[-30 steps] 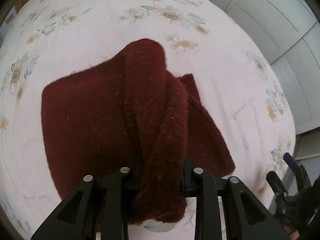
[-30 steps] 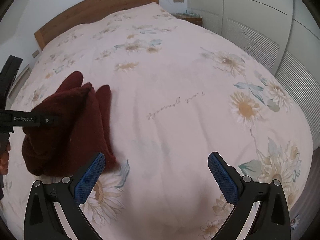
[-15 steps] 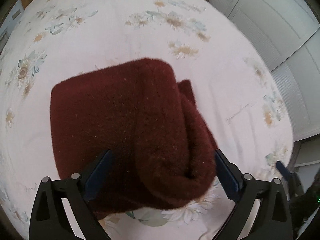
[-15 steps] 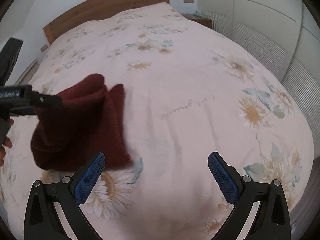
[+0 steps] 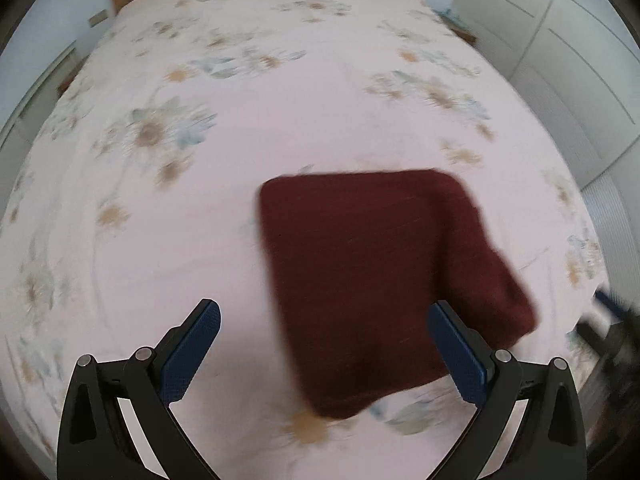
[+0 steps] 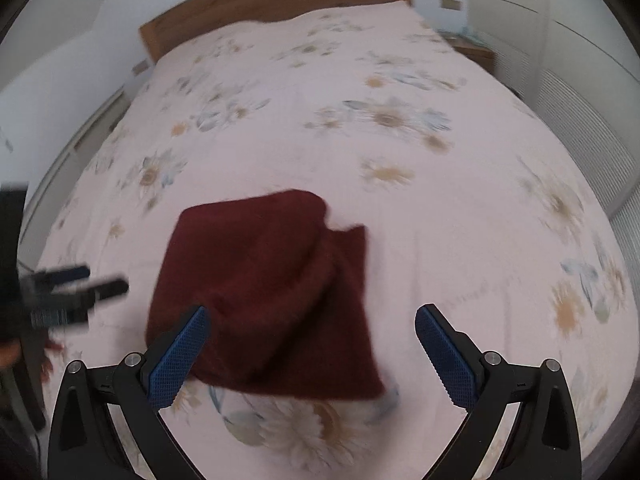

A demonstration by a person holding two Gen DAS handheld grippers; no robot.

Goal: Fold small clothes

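A dark red knitted garment (image 5: 372,280) lies folded into a thick square on the flowered bedspread (image 5: 224,184). My left gripper (image 5: 326,352) hangs above its near left edge, jaws wide open and empty. In the right wrist view the same garment (image 6: 272,292) lies flat, one loose flap sticking out on its right side. My right gripper (image 6: 310,354) is open above its near edge and holds nothing. The left gripper (image 6: 72,292) shows blurred at the left of that view, clear of the cloth.
A wooden headboard (image 6: 272,4) stands at the far end of the bed. White wardrobe doors (image 5: 560,40) run along the right side, with a bedside table (image 6: 476,50) in the far corner. Bare bedspread lies around the garment on every side.
The left gripper let go of the red fold, opened wide and drew back and up. The garment dropped flat into a square. The right gripper, open throughout, pulled back, so the garment now lies before it.
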